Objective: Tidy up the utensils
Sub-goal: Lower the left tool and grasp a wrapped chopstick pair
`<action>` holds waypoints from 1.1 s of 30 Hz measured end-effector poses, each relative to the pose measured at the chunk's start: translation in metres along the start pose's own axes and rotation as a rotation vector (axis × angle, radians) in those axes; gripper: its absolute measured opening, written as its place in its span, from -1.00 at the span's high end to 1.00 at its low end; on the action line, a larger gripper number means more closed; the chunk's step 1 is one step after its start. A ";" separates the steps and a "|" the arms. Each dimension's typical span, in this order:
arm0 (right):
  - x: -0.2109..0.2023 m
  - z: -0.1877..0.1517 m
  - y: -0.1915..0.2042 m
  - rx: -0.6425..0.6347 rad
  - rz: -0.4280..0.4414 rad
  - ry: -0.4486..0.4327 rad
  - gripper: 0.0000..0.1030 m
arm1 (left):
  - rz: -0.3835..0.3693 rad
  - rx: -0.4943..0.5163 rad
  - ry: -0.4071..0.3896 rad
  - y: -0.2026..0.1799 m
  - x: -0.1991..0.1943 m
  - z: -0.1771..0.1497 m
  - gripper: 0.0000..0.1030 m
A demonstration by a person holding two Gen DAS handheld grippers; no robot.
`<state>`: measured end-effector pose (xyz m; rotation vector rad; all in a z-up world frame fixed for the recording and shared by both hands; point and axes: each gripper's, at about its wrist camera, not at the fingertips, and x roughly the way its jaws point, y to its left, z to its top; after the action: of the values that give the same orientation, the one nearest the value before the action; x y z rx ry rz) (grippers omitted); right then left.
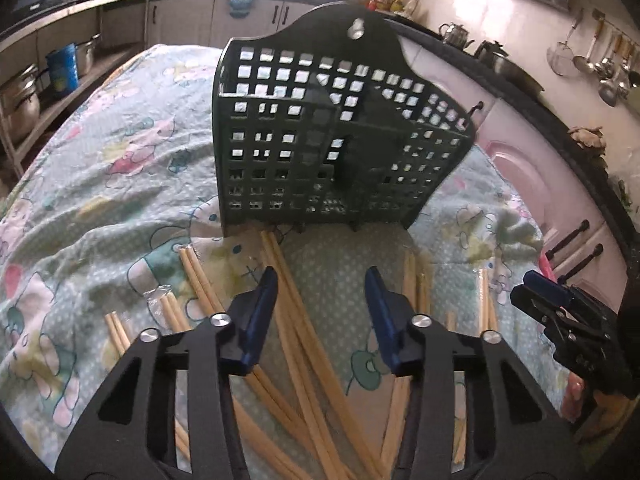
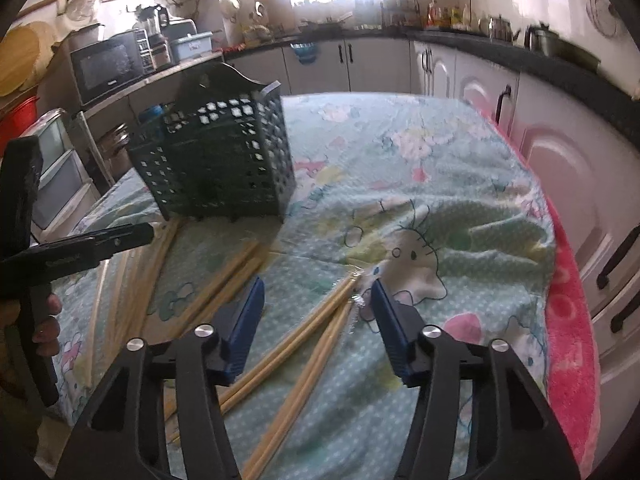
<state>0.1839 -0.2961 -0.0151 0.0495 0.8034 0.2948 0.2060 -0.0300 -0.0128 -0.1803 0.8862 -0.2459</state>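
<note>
A dark green perforated utensil holder [image 1: 340, 140] stands upright on the cloth-covered table, just beyond my left gripper [image 1: 321, 276]. That gripper is open, its blue pads hovering apart above several loose wooden chopsticks [image 1: 304, 340] that fan across the cloth. My right gripper [image 1: 536, 292] shows at the right edge of the left wrist view. In the right wrist view my right gripper [image 2: 317, 284] is open over a pair of plastic-wrapped chopsticks [image 2: 320, 320], with nothing pressed between the pads. The holder [image 2: 224, 152] stands to its far left, and my left gripper [image 2: 136, 236] reaches in from the left, held by a hand.
A cartoon-print cloth [image 2: 420, 168] covers the table, with a pink towel [image 2: 568, 312] along its right edge. White cabinets [image 2: 560, 152] and a dark counter with kettles [image 2: 500, 28] run close on the right. Shelves with pots [image 1: 20, 100] and a microwave [image 2: 108, 64] stand on the left.
</note>
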 end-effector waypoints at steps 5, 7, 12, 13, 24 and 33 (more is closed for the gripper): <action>0.023 0.009 -0.017 0.037 0.032 0.065 0.13 | 0.000 -0.033 0.023 0.008 0.013 0.006 0.45; 0.032 0.011 -0.024 0.058 0.036 0.090 0.15 | -0.008 -0.055 0.031 0.012 0.017 0.009 0.53; 0.047 0.013 -0.035 0.093 0.072 0.127 0.27 | 0.007 -0.087 0.042 0.020 0.027 0.014 0.54; 0.051 0.016 -0.036 0.097 0.077 0.131 0.28 | 0.013 -0.097 0.044 0.021 0.029 0.016 0.54; 0.065 0.023 -0.042 0.098 0.096 0.139 0.55 | 0.112 -0.104 0.048 0.024 0.047 0.024 0.54; 0.066 0.026 -0.048 0.099 0.111 0.128 0.76 | 0.168 -0.080 0.036 0.014 0.053 0.029 0.87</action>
<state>0.2573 -0.3215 -0.0510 0.1699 0.9438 0.3653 0.2624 -0.0303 -0.0375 -0.1751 0.9423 -0.0573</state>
